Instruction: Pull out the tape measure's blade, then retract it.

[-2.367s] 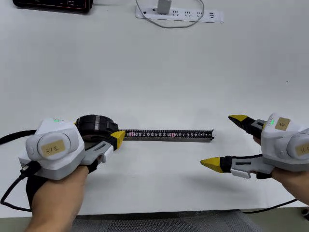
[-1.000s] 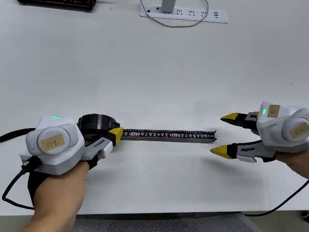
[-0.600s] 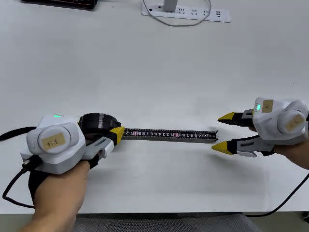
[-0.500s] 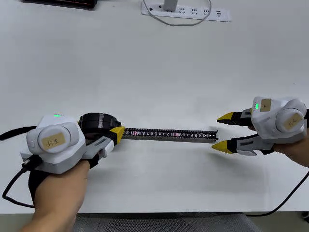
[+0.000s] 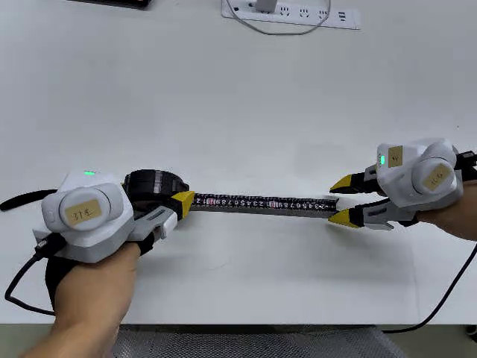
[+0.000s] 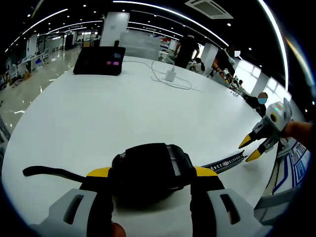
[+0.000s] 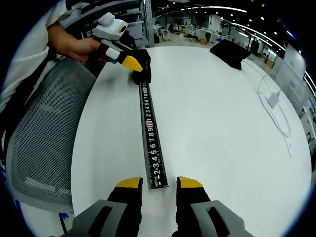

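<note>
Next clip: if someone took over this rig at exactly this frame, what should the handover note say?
Left gripper: shut on the tape measure's case, which sits on the table.
Right gripper: open, with one jaw on either side of the blade's free end, not clamped on it.
Blade: out of the case, lying flat on the table and reaching toward the right gripper.
Done: the blade is pulled out.
Left: retraction. Probably close on the blade end, then guide it back into the case.
</note>
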The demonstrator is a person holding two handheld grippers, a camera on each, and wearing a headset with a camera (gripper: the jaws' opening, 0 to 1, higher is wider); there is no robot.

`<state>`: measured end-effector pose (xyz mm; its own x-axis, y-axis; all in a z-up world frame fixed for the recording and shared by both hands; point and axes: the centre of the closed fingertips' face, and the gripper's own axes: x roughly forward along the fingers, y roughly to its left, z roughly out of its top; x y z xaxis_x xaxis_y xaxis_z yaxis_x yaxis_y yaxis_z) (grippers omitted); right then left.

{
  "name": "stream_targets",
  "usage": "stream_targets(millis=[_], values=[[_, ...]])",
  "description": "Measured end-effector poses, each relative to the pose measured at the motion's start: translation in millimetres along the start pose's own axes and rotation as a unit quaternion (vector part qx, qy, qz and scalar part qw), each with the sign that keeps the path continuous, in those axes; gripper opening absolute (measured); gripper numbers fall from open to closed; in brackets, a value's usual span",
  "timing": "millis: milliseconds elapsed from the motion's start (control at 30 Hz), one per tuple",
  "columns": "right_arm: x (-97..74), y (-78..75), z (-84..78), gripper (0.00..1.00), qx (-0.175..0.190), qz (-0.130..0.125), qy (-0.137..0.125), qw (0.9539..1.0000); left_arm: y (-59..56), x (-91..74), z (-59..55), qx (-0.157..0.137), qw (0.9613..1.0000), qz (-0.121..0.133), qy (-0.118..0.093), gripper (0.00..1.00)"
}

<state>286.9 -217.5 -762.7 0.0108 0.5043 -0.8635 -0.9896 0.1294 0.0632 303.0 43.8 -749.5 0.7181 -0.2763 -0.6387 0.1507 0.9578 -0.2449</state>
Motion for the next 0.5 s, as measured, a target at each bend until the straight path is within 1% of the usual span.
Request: stream_targets(millis=[100,333,467,500], values=[[0.4,-0.8,-2.8,0.22,-0.008,0.004,0.008,0.9999,0.1,0.1,-0.1,0.000,1.0000,0.000,0.000,0.59],[4.0,0.2,-4.0,0.18,-0.015,0.015,0.016,0.9996,0.0,0.2,-0.1,-0.003,1.0000,0.000,0.000,0.59],[7.4,0.0,-6.6,0.16,-0.021,0.016,0.023,0.9994,0.0,0.1,-0.2,-0.004,1.0000,0.000,0.000,0.59],[8.6,-0.1,-8.4,0.16,-0.025,0.015,0.029,0.9991,-0.1,0.1,-0.3,-0.004,1.0000,0.000,0.000,0.59]])
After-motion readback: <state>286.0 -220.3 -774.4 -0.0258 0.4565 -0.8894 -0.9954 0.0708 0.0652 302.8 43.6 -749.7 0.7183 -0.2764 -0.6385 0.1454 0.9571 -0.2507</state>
